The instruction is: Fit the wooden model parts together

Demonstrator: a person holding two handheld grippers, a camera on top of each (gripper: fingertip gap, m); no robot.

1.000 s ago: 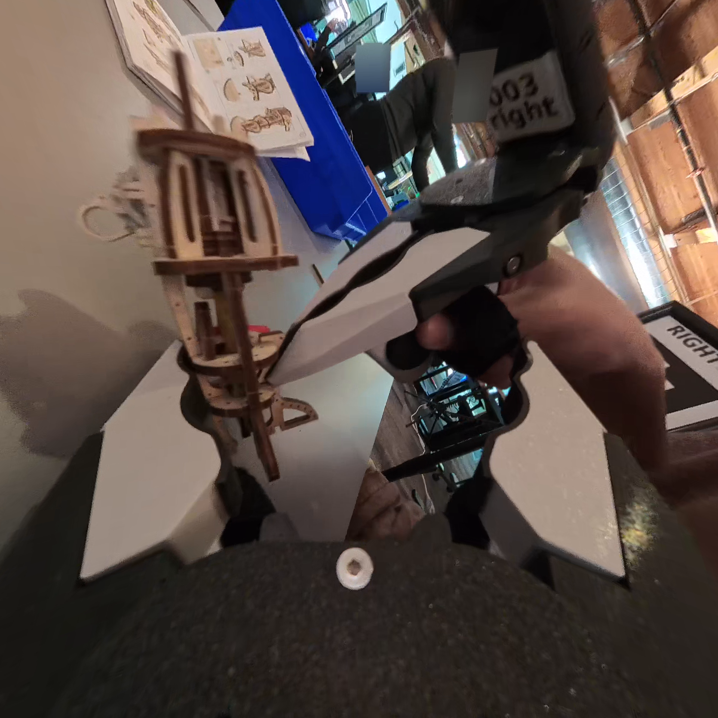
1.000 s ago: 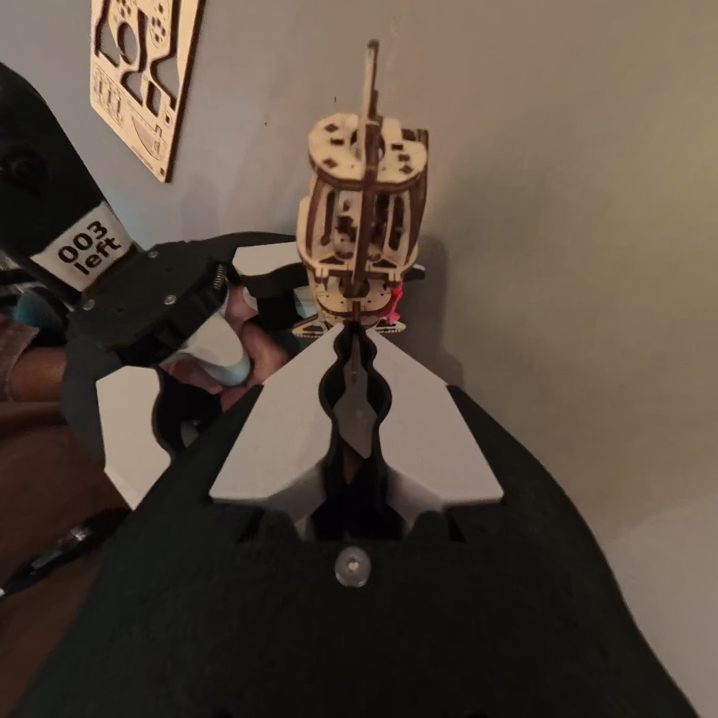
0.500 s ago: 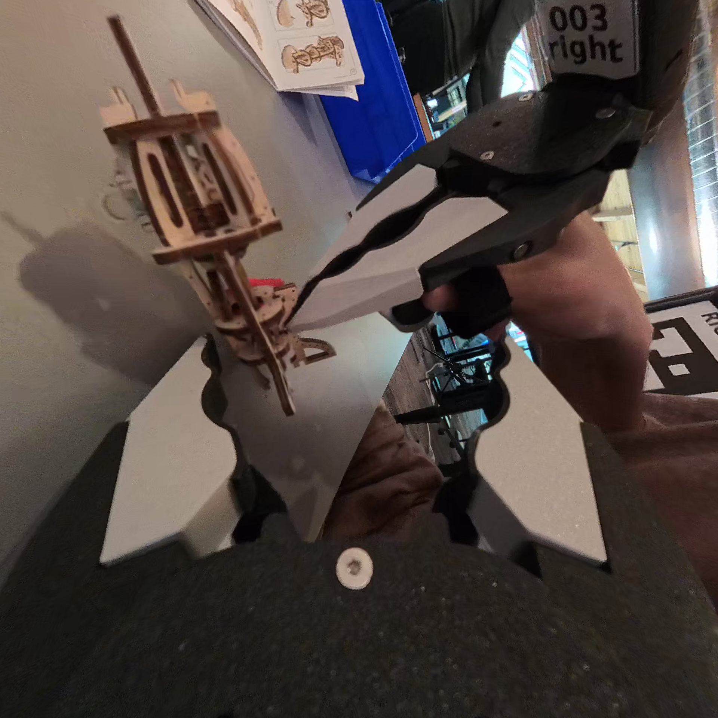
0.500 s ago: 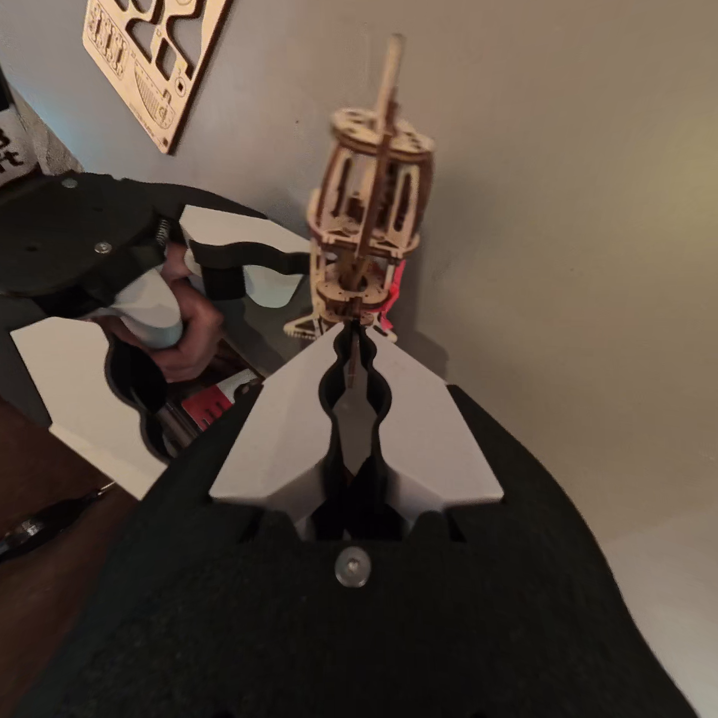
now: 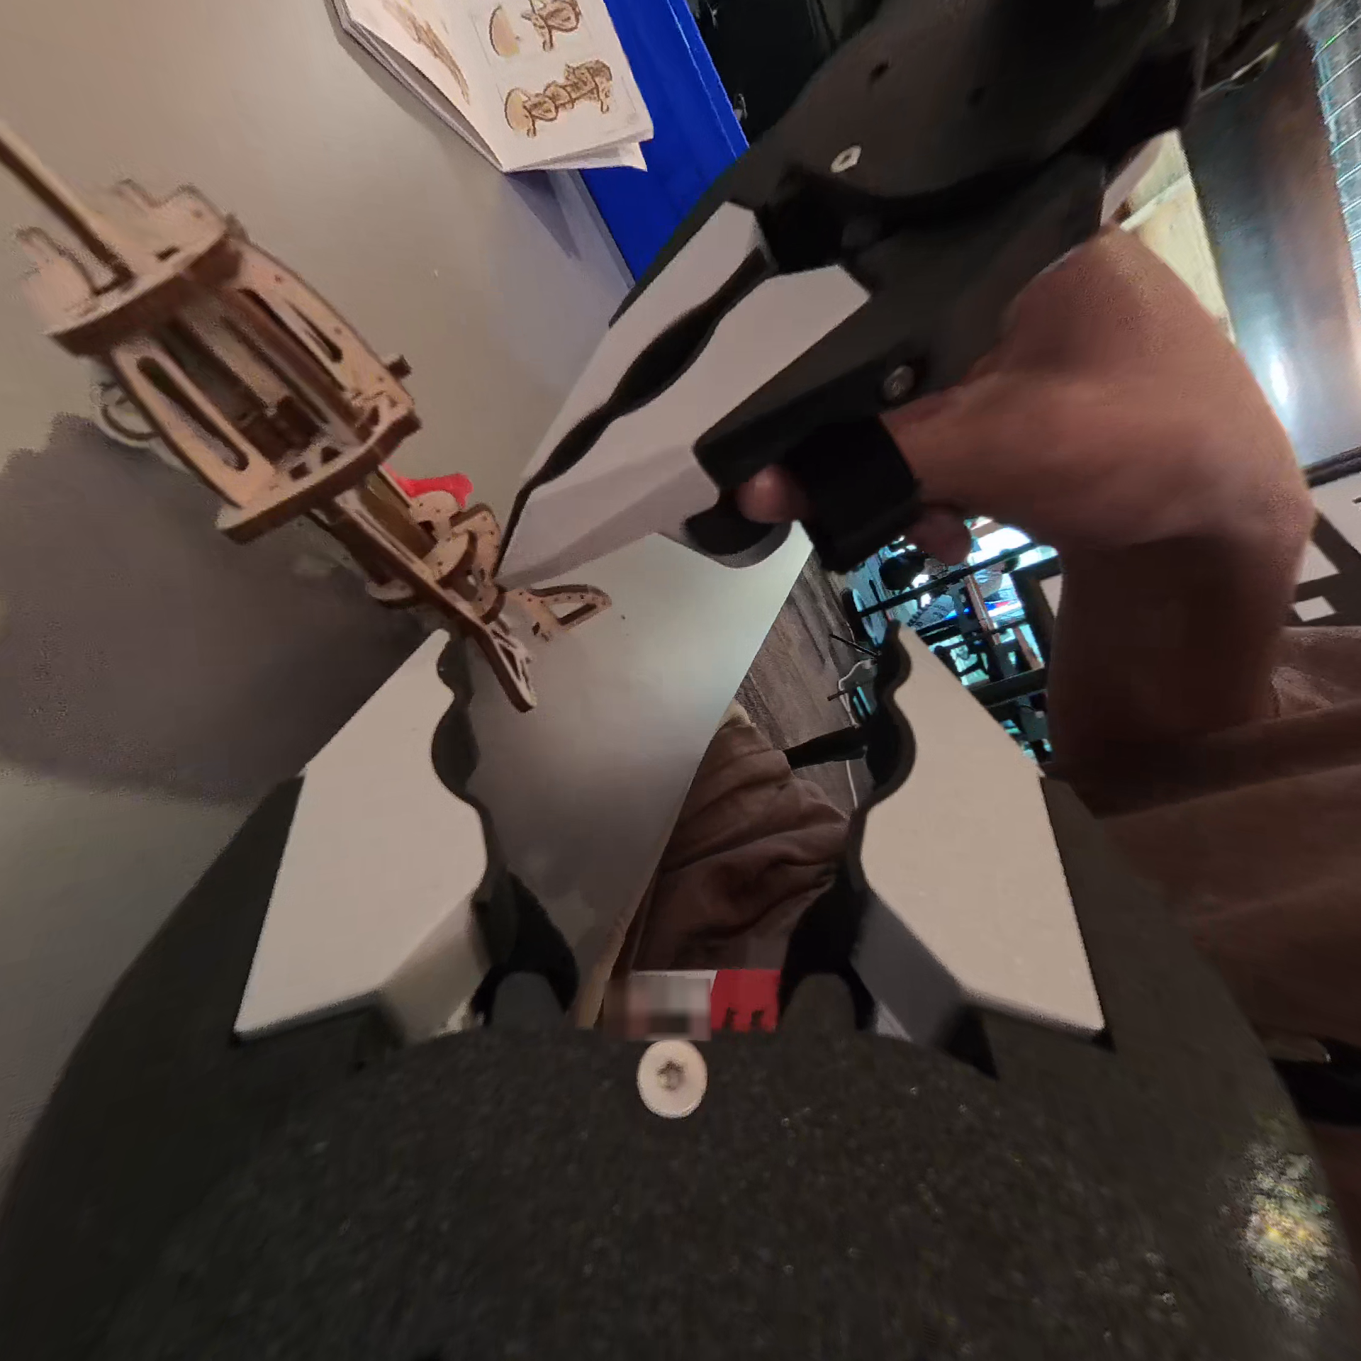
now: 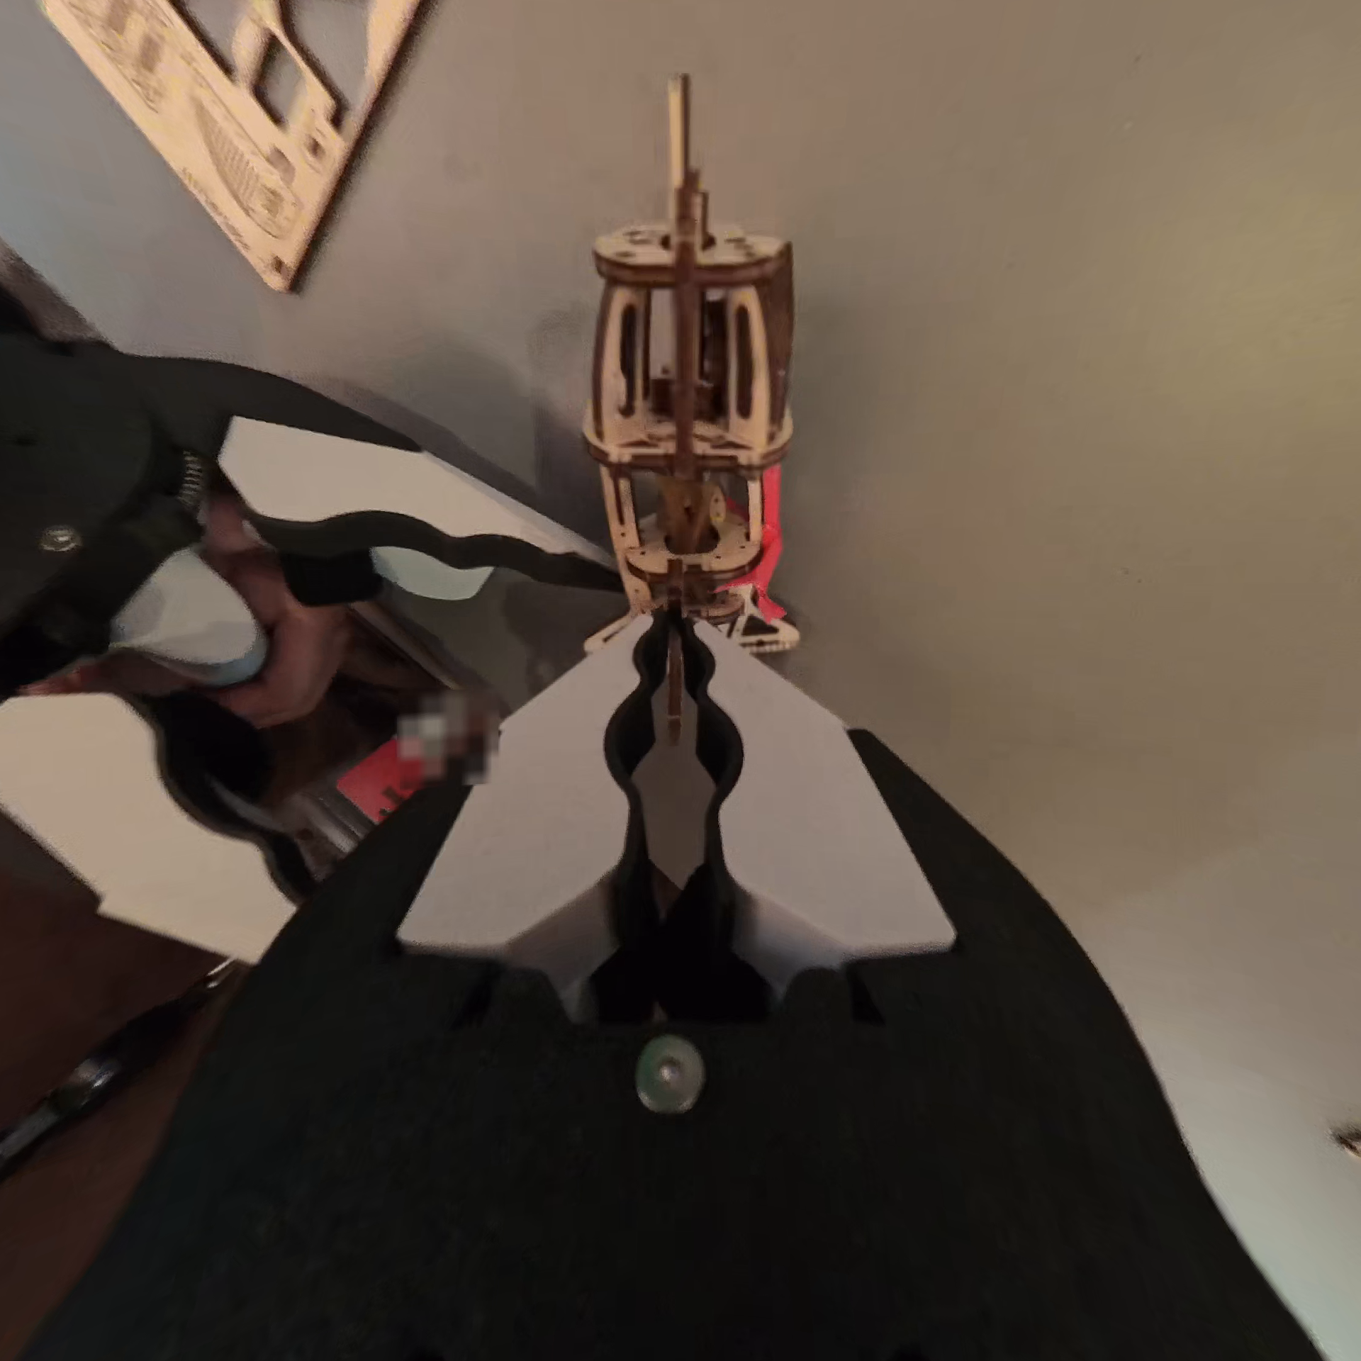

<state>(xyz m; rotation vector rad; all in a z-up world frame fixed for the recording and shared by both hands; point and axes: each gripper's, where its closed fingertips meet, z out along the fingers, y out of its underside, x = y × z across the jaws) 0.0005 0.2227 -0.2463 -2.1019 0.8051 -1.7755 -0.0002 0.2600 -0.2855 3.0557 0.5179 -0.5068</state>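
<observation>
The wooden model (image 6: 688, 383), a cage-like body on a thin central shaft, is held by its lower shaft in my shut right gripper (image 6: 670, 626). In the left wrist view the model (image 5: 243, 412) leans to the upper left, with the right gripper (image 5: 508, 567) pinching its base. My left gripper (image 5: 670, 641) is open and empty. Its left fingertip (image 5: 442, 648) is just beside the shaft's lower end. In the right wrist view one left finger (image 6: 442, 515) points at the model's base from the left.
A small flat wooden piece (image 5: 560, 604) and a red part (image 5: 434, 486) lie on the grey table by the model's base. An instruction booklet (image 5: 530, 81) and a blue bin (image 5: 663, 147) are farther back. A punched-out wooden parts sheet (image 6: 236, 125) lies at the upper left.
The left gripper has drawn back, so the model's base is no longer between its fingers. The model looks more tilted in the left wrist view. The right gripper keeps its hold on the shaft.
</observation>
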